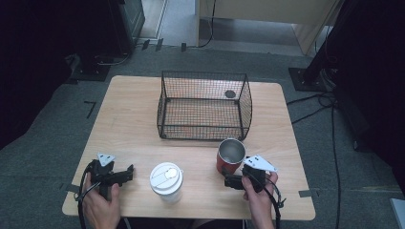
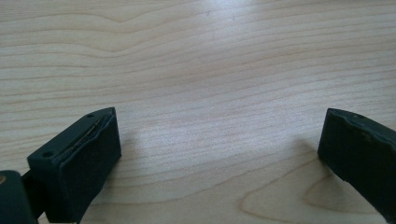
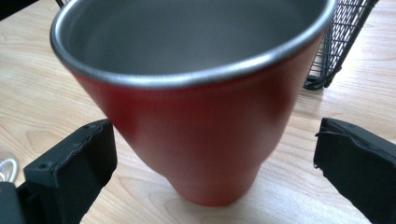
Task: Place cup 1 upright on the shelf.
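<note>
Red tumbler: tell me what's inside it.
The red tumbler shows a bare steel lining down its inner wall, with nothing visible in it. Its bottom lies out of sight in the right gripper view.

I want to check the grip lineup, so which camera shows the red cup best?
The right gripper view: the red cup stands close up between the open jaws. The high view shows it small, beside the wire basket.

Your left gripper (image 1: 128,173): black body, grey three-cornered plate, looping black cable
Your right gripper (image 1: 229,181): black, grey plate, black cable
Your jaws: thick black blocks, small screw holes
</note>
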Tool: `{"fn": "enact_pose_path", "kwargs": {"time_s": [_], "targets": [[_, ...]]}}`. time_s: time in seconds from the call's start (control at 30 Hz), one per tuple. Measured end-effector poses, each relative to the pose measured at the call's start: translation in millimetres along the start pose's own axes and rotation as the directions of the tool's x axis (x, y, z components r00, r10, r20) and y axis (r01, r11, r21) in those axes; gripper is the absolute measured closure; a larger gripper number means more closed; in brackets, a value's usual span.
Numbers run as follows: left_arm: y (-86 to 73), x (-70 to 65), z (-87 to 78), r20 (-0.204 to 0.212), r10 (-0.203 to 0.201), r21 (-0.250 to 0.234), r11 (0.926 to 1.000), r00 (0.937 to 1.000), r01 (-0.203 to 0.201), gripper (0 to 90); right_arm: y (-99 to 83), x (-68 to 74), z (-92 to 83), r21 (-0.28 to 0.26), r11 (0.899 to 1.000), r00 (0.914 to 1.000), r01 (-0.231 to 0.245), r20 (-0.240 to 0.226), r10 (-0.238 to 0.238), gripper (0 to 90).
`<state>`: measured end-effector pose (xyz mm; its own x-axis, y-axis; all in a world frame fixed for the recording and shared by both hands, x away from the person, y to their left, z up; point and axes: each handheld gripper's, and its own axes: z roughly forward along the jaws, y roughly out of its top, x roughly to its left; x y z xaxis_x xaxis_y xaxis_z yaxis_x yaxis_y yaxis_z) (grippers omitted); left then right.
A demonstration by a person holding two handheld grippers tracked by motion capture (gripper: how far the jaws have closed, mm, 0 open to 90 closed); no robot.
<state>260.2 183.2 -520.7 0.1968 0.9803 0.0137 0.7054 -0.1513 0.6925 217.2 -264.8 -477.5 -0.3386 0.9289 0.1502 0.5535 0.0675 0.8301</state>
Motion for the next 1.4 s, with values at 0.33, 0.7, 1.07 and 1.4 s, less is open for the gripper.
{"fn": "enact_pose_path", "kwargs": {"time_s": [0.33,0.7,1.07,1.4], "targets": [[0.0,0.0,0.0,0.0,0.0,0.0,1.0,1.0,0.0,0.0,10.6,4.5,6.5,-0.018,1.0,1.0,-0.008,0.003,0.008,0.0],[0.0,0.0,0.0,0.0,0.0,0.0,1.0,1.0,0.0,0.0,20.8,10.2,12.9,-0.04,0.999,0.9997,-0.017,0.014,0.018,0.0],[0.0,0.0,0.0,0.0,0.0,0.0,1.0,1.0,0.0,0.0,26.7,14.2,18.8,-0.05,0.997,0.9979,-0.055,0.033,0.056,1.8],[0.8,-0.5,0.6,-0.004,-0.004,0.0,1.0,1.0,0.004,0.0,29.3,16.4,25.0,-0.042,0.997,0.9967,-0.064,0.046,0.066,2.2]]}}
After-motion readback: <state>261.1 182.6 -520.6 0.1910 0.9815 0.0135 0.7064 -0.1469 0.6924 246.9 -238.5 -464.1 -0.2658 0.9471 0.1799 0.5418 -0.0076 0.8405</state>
